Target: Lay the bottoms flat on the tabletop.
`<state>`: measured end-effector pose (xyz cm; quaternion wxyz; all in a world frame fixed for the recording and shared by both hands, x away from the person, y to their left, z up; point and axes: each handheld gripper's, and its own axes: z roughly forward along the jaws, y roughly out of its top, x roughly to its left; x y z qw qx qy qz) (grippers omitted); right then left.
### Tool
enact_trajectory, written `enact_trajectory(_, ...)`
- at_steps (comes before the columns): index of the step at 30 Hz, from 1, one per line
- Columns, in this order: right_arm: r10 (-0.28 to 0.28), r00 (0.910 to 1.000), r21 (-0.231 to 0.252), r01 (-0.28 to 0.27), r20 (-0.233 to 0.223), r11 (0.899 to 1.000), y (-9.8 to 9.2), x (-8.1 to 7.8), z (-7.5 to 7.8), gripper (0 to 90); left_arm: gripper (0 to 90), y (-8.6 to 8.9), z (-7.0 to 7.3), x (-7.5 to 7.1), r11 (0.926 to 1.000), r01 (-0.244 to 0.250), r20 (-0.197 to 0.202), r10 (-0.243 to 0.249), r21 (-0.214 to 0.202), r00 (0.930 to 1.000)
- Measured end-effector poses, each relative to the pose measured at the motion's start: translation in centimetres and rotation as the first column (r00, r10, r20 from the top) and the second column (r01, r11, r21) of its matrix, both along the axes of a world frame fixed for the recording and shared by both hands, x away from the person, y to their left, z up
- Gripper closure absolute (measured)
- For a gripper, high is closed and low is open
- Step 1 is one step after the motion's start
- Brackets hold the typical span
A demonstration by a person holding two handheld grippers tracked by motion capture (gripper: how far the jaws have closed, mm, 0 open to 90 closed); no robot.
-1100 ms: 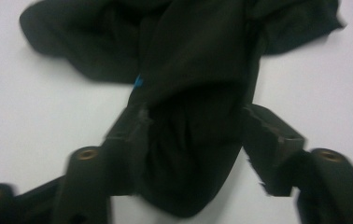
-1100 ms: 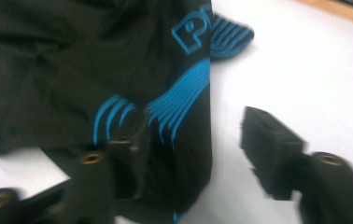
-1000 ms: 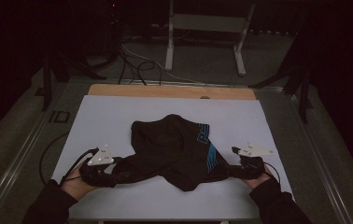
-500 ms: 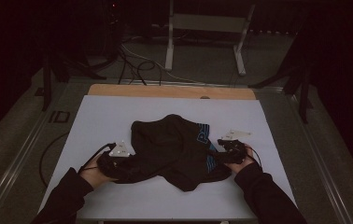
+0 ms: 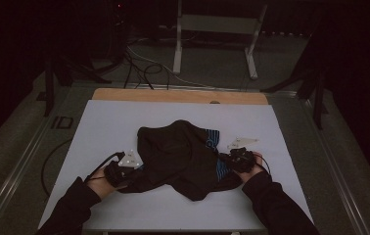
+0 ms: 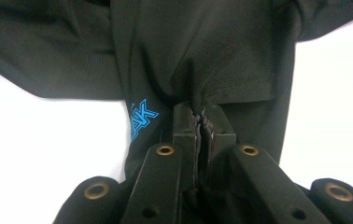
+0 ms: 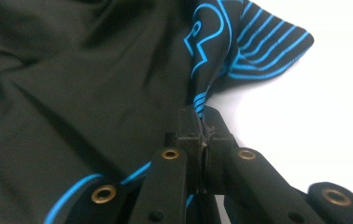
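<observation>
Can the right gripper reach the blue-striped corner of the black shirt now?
Probably yes. The right gripper is already shut on the black shirt, beside the blue-striped corner, with bare white table between them. It would have to let go first, though.

Dim, murky high view, bright sharp gripper views, dark surroundings

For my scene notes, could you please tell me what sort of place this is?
Probably a dim lab or recording workspace: a white-topped table, loose black floor cables and a grey metal stand behind it.
</observation>
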<state>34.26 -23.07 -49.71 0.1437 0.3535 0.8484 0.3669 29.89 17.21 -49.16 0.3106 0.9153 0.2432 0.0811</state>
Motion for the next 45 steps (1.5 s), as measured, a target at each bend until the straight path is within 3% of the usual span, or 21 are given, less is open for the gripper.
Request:
enact_trajectory(2, 0.002, 1.0000, 0.032, -0.001, -0.007, 0.999, 0.0, -0.3, 0.5, 89.1, 86.9, 0.0, 0.4, -0.4, 1.0000, 0.009, -0.003, -0.009, 0.000, 1.0000)
enact_trajectory(7, 0.049, 0.9987, 0.060, -0.048, -0.013, 0.997, 0.2, -1.6, 1.4, 89.3, 87.0, -0.3, 1.1, -1.9, 0.9985, 0.055, -0.011, -0.055, -0.007, 0.9984)
enact_trajectory(13, 0.087, 0.9957, 0.036, -0.086, -0.033, 0.996, 0.7, -3.2, 1.5, 89.4, 87.0, -0.9, 1.9, -4.2, 0.9915, 0.130, -0.016, -0.130, 0.010, 0.9914)
enact_trajectory(16, 0.103, 0.9929, 0.037, -0.101, -0.060, 0.994, 0.7, -3.9, 1.4, 89.4, 87.0, -1.0, 2.0, -5.1, 0.9898, 0.142, -0.029, -0.142, 0.001, 0.9894)
enact_trajectory(22, 0.130, 0.9881, -0.009, -0.131, -0.083, 0.991, 0.2, -5.1, 0.8, 89.4, 86.9, -0.9, 1.5, -6.4, 0.9856, 0.166, -0.060, -0.164, 0.030, 0.9845)
enact_trajectory(25, 0.118, 0.9874, 0.007, -0.118, -0.105, 0.993, -0.6, -5.5, 0.5, 89.4, 86.9, -0.8, 1.4, -6.9, 0.9836, 0.179, -0.079, -0.177, 0.024, 0.9811)
enact_trajectory(29, 0.121, 0.9853, 0.006, -0.121, -0.121, 0.993, -1.2, -6.2, 0.3, 89.4, 86.8, -1.2, 1.4, -7.7, 0.9792, 0.202, -0.090, -0.200, 0.015, 0.9756)
enact_trajectory(39, 0.107, 0.9808, 0.009, -0.107, -0.163, 0.994, -2.6, -7.2, -0.3, 89.4, 86.5, -2.3, 1.1, -8.7, 0.9629, 0.270, -0.141, -0.266, 0.009, 0.9536)
enact_trajectory(42, 0.101, 0.9824, 0.017, -0.100, -0.157, 0.995, -2.8, -7.2, -0.3, 88.9, 86.1, -2.2, 1.3, -8.6, 0.9641, 0.265, -0.134, -0.263, -0.003, 0.9553)
enact_trajectory(44, 0.096, 0.9843, 0.032, -0.092, -0.148, 0.995, -2.8, -7.1, -0.1, 85.8, 81.6, -2.0, 1.7, -8.2, 0.9706, 0.240, -0.116, -0.241, -0.021, 0.9636)
enact_trajectory(45, 0.095, 0.9849, 0.046, -0.089, -0.145, 0.995, -2.9, -7.0, 0.0, 78.5, 74.4, -1.9, 1.8, -8.1, 0.9761, 0.214, -0.101, -0.217, -0.040, 0.9710)
